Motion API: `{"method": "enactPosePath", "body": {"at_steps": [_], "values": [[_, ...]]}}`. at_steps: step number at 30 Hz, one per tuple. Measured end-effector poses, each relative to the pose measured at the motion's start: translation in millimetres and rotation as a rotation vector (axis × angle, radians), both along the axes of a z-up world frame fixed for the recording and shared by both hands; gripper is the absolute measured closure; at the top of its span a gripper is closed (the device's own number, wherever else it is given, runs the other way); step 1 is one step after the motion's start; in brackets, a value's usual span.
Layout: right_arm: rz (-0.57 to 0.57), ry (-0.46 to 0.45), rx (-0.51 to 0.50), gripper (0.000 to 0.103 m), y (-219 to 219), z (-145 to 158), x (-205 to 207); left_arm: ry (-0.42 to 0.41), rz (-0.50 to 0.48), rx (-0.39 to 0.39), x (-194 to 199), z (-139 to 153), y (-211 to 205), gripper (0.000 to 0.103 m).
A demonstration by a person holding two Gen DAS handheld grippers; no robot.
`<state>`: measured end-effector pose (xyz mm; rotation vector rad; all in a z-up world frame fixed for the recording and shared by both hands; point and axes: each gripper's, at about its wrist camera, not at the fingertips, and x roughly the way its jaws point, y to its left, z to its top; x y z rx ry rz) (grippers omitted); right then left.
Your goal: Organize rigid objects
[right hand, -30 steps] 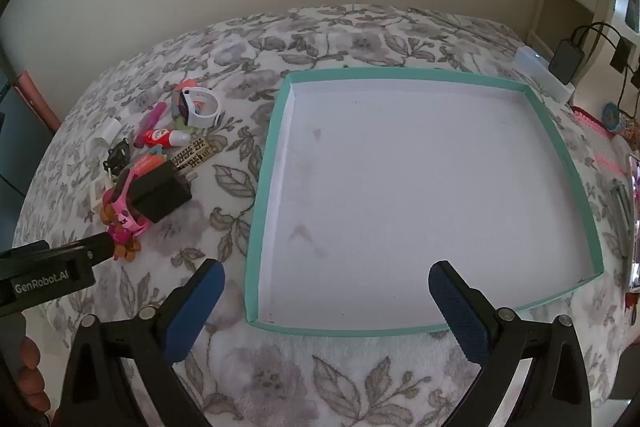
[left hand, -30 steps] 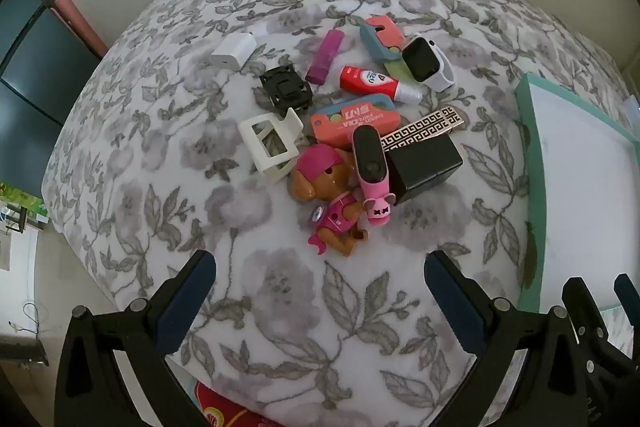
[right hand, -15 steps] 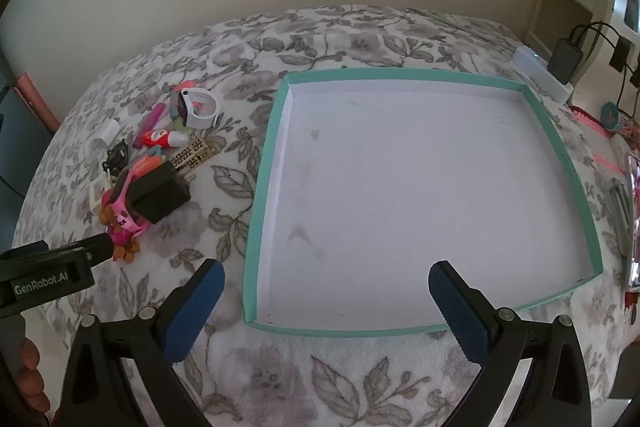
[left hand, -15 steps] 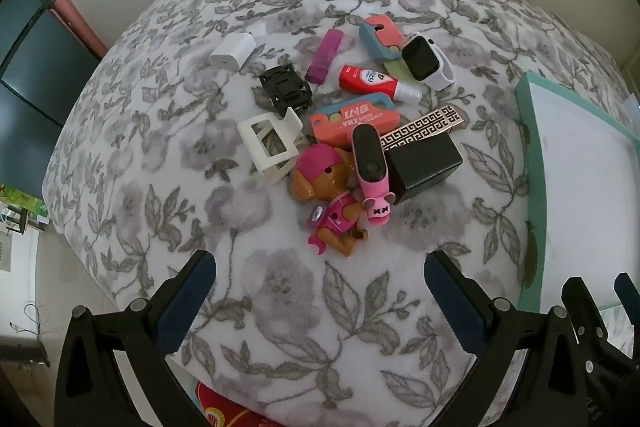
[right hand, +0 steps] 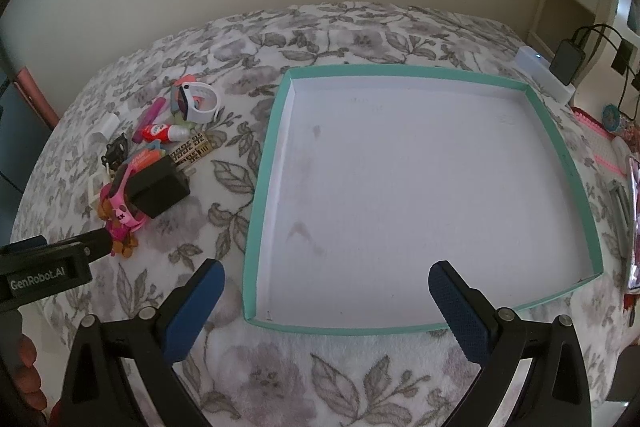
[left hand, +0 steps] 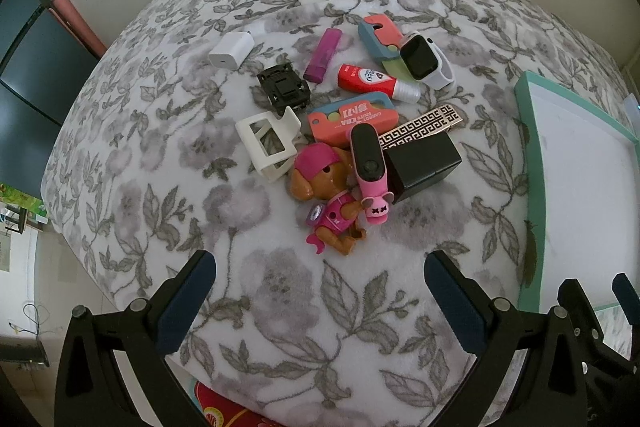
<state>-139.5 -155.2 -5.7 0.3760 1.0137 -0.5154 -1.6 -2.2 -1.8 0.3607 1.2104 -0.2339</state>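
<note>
A heap of small items lies on a floral blanket: a toy dog in pink (left hand: 326,193), a pink fitness band (left hand: 368,171), a black box (left hand: 424,161), a white frame (left hand: 268,143), a white smartwatch (left hand: 426,61), a red tube (left hand: 376,83) and a white charger (left hand: 232,50). My left gripper (left hand: 318,301) hovers open just short of the toy dog, holding nothing. A shallow white tray with a teal rim (right hand: 264,155) sits right of the heap (right hand: 152,163). My right gripper (right hand: 324,307) hangs open over the tray's near edge, empty.
The blanket (left hand: 160,155) drops off at the left and near sides. Beyond the tray's right side are a white power strip with a black adapter (right hand: 560,67) and cables. The left gripper's body (right hand: 44,273) and a hand (right hand: 28,375) show at the lower left of the right wrist view.
The tray sits slightly further right in the left wrist view; otherwise nothing has visibly moved and both grippers stay open.
</note>
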Motion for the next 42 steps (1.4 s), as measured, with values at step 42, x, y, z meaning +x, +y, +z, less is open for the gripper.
{"method": "enactPosePath", "body": {"at_steps": [42], "values": [[-0.018, 0.003, -0.019, 0.000, -2.7, -0.3, -0.1, 0.019, 0.006, -0.046, 6.6, 5.2, -3.3, 0.000]]}}
